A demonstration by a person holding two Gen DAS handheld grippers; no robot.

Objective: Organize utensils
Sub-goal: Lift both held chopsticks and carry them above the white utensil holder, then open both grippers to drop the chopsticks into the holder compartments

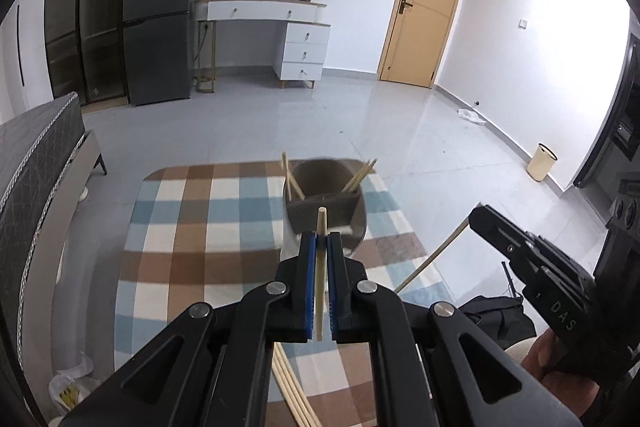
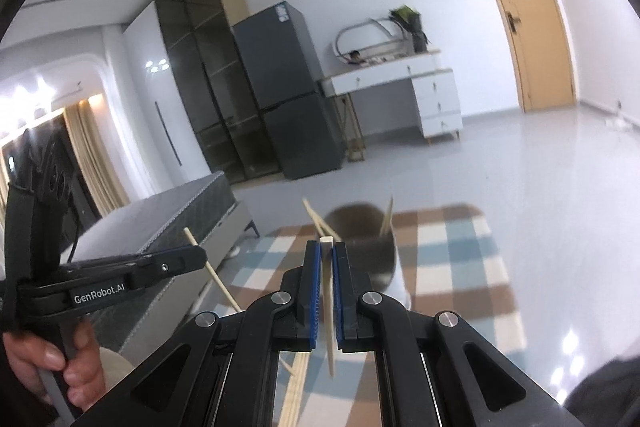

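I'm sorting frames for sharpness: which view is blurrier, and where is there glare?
Left wrist view: the chopstick in the left gripper is sharp, the holder slightly soft, and the right edge is washed out. Right wrist view: blurrier, with the holder smeared and glare on the floor.

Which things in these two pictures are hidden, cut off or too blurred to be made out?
- Loose chopsticks on the checkered cloth: left wrist view, partly covered by the left gripper; their number is unclear.
- Utensil holder: right wrist view, blurred, base behind the right gripper.
- Held chopstick: its lower end is blurred.
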